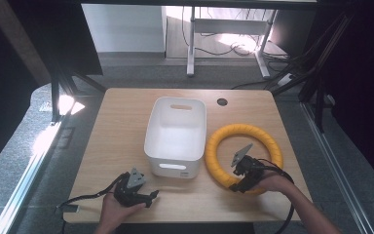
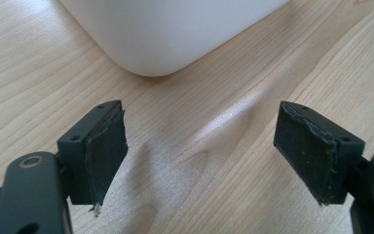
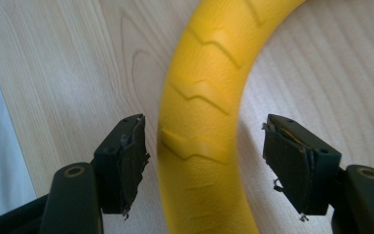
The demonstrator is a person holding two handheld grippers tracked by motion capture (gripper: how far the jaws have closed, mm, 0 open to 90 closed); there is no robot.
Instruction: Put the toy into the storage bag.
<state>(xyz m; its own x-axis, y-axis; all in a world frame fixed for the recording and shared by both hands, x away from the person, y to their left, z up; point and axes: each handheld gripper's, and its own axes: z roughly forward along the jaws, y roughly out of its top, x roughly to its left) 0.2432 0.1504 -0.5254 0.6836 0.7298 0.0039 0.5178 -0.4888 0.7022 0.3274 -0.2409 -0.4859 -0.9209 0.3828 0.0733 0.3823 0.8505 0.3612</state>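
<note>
A ribbed yellow ring (image 1: 243, 129) lies flat on the wooden table (image 1: 121, 126), right of a white plastic bin (image 1: 173, 165). My right gripper (image 1: 238, 185) reaches over the ring's near left part. In the right gripper view the ring (image 3: 204, 97) runs up between the jaws of that gripper (image 3: 204, 146), which stand open on either side with a gap to each pad. My left gripper (image 1: 151, 197) rests low at the front left, by the bin's near corner. Its jaws (image 2: 202, 146) are wide open over bare wood, and the bin's rounded corner (image 2: 175, 29) sits just ahead.
The bin is empty, with handle slots in its end walls. A round cable hole (image 1: 222, 102) sits in the table behind the ring. Cables trail from both grippers toward the front edge. Beyond the table are a grey floor and desk legs (image 1: 191, 44).
</note>
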